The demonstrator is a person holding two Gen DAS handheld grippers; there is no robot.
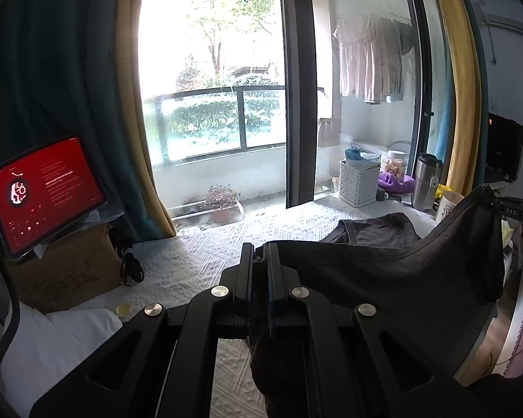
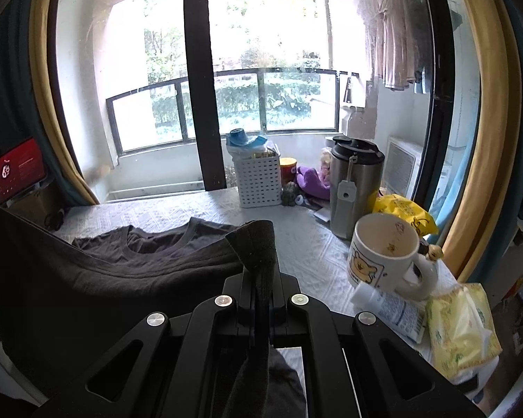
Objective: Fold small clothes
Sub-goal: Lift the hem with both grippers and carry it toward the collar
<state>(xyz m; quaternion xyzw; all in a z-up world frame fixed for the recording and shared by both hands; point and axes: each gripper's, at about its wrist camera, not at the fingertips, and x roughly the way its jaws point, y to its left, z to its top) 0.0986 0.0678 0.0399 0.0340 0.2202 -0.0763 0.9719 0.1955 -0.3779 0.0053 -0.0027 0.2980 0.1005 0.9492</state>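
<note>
Both tongs, left [image 1: 259, 254] and right [image 2: 259, 271], pinch the shirt [image 2: 122, 271]; only right view shows mug [image 2: 387, 257], only left the potted plant [image 1: 223, 202].

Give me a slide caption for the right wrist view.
Right gripper shut on dark shirt, lifting its edge above the white bedspread beside a bear mug.

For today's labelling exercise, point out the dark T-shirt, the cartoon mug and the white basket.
dark T-shirt [image 2: 150, 244], right wrist view, on the collar.
cartoon mug [image 2: 383, 261], right wrist view, on its printed side.
white basket [image 2: 259, 183], right wrist view, on its perforated front wall.
</note>
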